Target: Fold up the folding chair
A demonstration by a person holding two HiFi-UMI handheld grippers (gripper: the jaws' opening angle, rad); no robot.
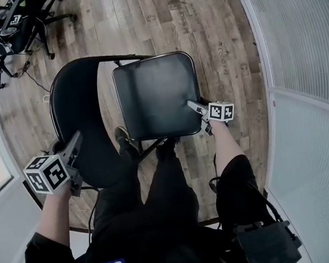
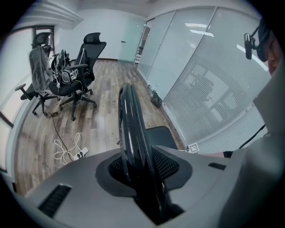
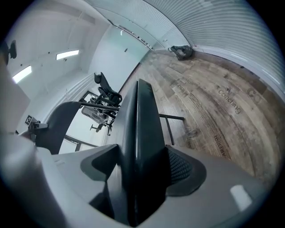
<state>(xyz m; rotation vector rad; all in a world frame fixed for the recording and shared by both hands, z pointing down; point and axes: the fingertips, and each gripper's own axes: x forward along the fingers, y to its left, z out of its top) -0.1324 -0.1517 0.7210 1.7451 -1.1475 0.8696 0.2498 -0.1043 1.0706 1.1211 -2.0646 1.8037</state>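
Folding chair (image 1: 122, 103), black, stands on a wooden floor (image 1: 143, 21) directly in front of the person, seen from steeply above. Its padded seat (image 1: 155, 94) is a rounded square at the middle of the head view. The curved backrest (image 1: 77, 118) arcs round the seat's left side, and thin black frame bars show at the seat's near edge.

The left gripper (image 1: 74, 143) is closed on the near rim of the backrest. In the left gripper view the glossy black backrest (image 2: 131, 124) runs edge-on between the two pads of the left gripper (image 2: 142, 167), and both pads press against it. The right gripper (image 1: 195, 106) is clamped on the right edge of the seat. In the right gripper view the dark seat (image 3: 140, 116) stands edge-on and fills the gap between the pads of the right gripper (image 3: 142, 167).

The person's legs in dark trousers (image 1: 158, 191) stand close against the chair, with the shoes beside its frame. A ribbed glass wall (image 1: 301, 59) runs along the right of the room. Black office chairs (image 2: 75, 71) stand well apart at the far left, and a white cable (image 2: 67, 151) lies coiled on the floor near them.
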